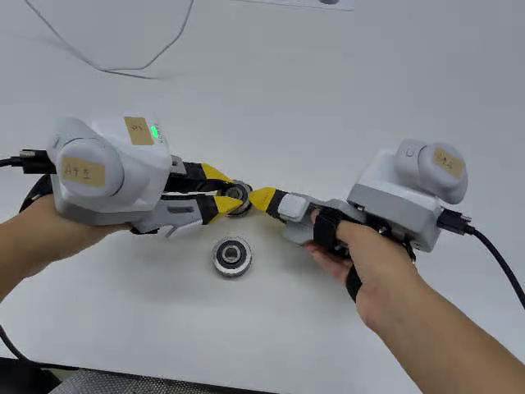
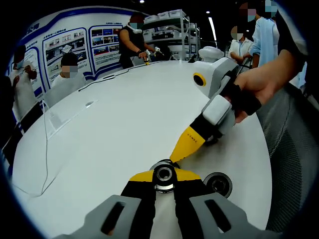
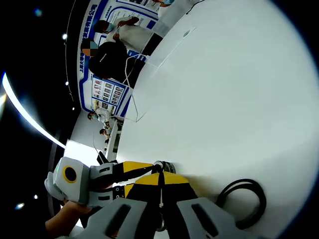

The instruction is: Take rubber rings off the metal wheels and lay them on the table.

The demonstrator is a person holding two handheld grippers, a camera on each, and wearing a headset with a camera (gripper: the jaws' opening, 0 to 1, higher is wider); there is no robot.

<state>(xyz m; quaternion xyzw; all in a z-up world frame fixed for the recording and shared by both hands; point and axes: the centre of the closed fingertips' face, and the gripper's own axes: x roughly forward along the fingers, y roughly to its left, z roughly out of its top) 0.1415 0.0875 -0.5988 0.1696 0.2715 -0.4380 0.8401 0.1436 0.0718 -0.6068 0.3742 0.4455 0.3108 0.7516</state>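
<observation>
My left gripper is shut on a small metal wheel, which it holds just above the table. The same wheel sits between that gripper's yellow jaw tips in the left gripper view. My right gripper comes in from the right, jaws shut, with its yellow tips against the wheel's rim. Whether they pinch the rubber ring I cannot tell. A second wheel with a dark rim lies flat on the table just in front; it also shows as the second wheel. A loose black rubber ring lies on the table beside my right gripper.
The white table stretches wide around the work. A thin cable runs across its far left. People stand at the far end of the room.
</observation>
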